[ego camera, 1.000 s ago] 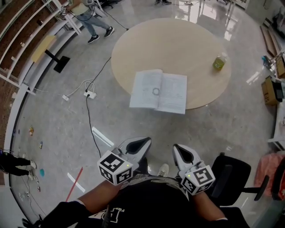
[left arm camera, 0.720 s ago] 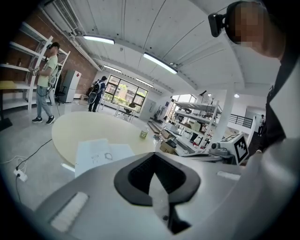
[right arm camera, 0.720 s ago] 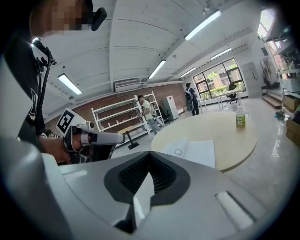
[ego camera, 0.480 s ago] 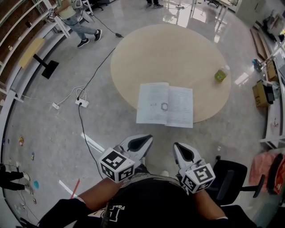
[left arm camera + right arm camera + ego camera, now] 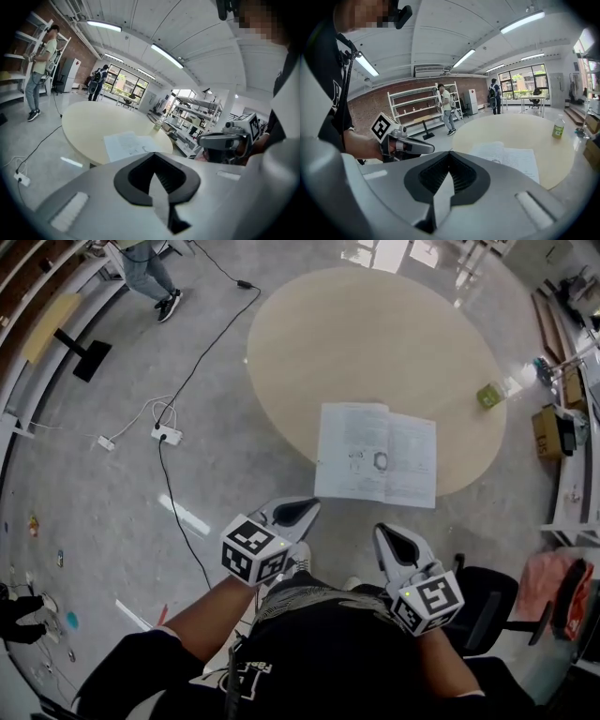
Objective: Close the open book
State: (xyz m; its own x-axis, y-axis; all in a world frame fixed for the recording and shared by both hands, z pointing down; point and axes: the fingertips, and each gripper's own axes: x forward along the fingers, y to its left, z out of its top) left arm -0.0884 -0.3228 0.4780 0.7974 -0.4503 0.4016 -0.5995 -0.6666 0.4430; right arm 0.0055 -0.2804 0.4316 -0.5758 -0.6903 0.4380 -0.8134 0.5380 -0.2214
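An open book lies flat with its white pages up at the near edge of the round beige table. A small ring-shaped thing rests on it by the spine. My left gripper and right gripper are held close to the body, short of the table, both shut with nothing in them. The left gripper view has the book beyond the shut jaws and the right gripper alongside. In the right gripper view the book lies ahead of the jaws.
A green bottle stands near the table's right edge. A black chair is at my right. A cable and power strip lie on the floor to the left. Shelves with a person are far left, boxes at right.
The view has shifted, so the table and book now sit further right in the frame. Both grippers stay shut near the body. The book is still open.
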